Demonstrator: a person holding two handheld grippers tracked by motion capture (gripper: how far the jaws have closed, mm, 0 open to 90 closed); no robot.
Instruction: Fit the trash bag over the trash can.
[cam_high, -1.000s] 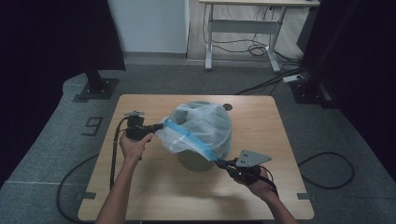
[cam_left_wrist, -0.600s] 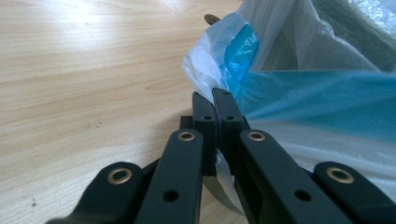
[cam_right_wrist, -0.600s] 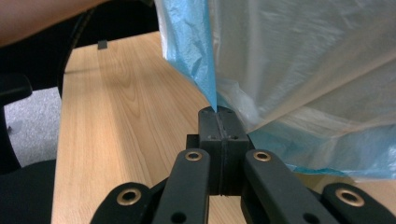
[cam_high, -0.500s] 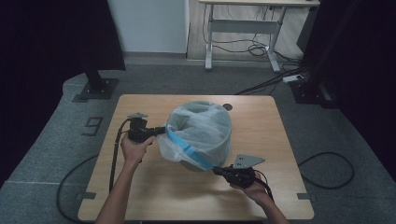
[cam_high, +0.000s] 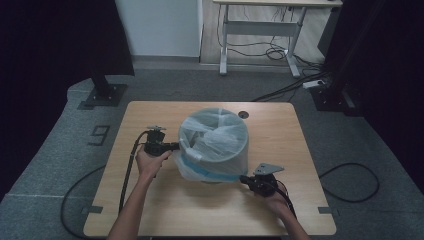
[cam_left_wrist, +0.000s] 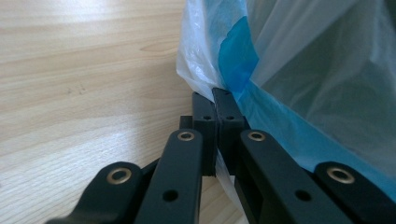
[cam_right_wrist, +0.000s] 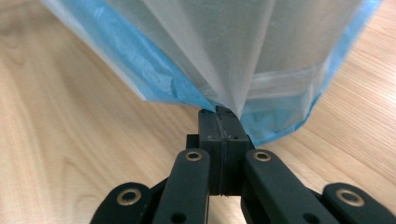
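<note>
A translucent white plastic bag with a blue band along its edge is draped over a round bin in the middle of the wooden table. My left gripper is at the bin's left side, shut on the bag's edge. My right gripper is at the bin's front right, low near the tabletop, shut on the bag's blue edge. The bag film is stretched down over the bin's outside on both sides. Beneath the film, the bin itself is mostly hidden.
A small dark grommet hole sits in the table behind the bin. Cables trail from both grippers off the front edge. A desk frame and floor cables stand beyond the table.
Both grippers have pulled the bag's edge downward over the bin, the right one more so. The bag, earlier bunched up above the rim, now lies stretched over the bin's sides.
</note>
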